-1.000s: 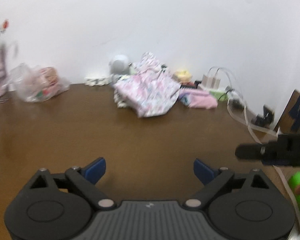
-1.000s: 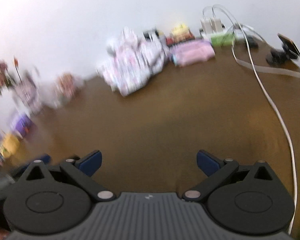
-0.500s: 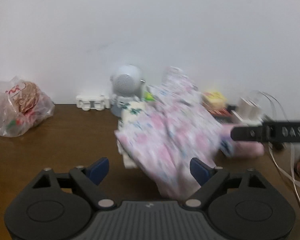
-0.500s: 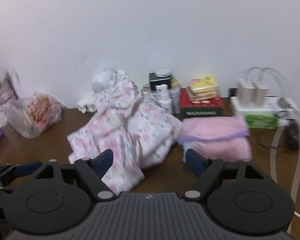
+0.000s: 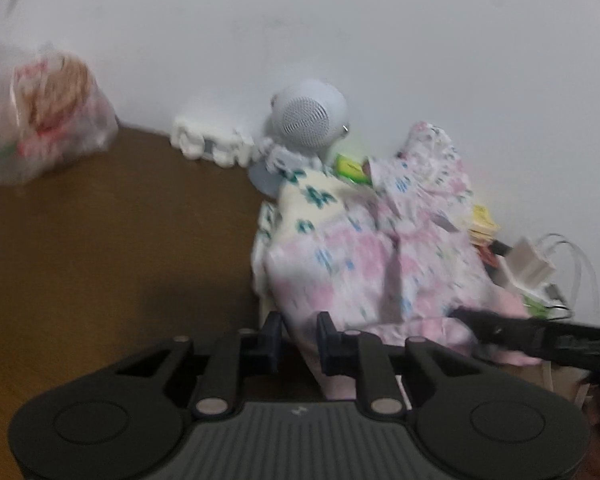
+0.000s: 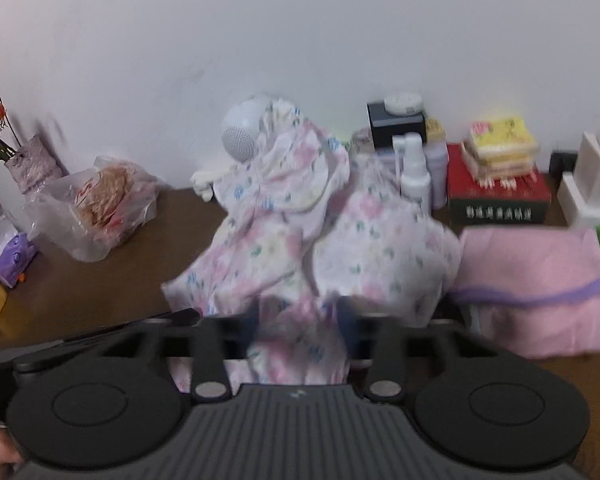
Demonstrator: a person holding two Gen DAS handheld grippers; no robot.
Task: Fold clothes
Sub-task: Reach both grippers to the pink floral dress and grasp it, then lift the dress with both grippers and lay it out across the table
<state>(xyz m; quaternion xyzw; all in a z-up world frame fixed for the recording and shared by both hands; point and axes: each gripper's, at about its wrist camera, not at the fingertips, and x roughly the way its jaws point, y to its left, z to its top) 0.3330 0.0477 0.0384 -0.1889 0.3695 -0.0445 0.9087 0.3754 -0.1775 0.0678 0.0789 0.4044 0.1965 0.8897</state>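
Note:
A crumpled floral garment, white with pink and blue flowers, (image 5: 380, 256) lies in a heap on the brown table (image 5: 100, 248) near the wall; it also shows in the right wrist view (image 6: 300, 240). My left gripper (image 5: 298, 346) has its jaws closed to a narrow gap on the garment's lower left edge. My right gripper (image 6: 300, 320) is closed on the garment's front fold, with cloth between its fingers. The right gripper's body (image 5: 540, 336) shows at the right of the left wrist view.
A folded pink cloth (image 6: 532, 292) lies right of the garment. Behind it stand a round white speaker (image 5: 308, 116), bottles (image 6: 414, 168), a red box (image 6: 496, 196) and chargers with cables (image 5: 532, 268). A plastic bag (image 6: 96, 208), a vase and a purple toy are on the left.
Both grippers moved forward to the floral garment and closed from wide open onto its near edge.

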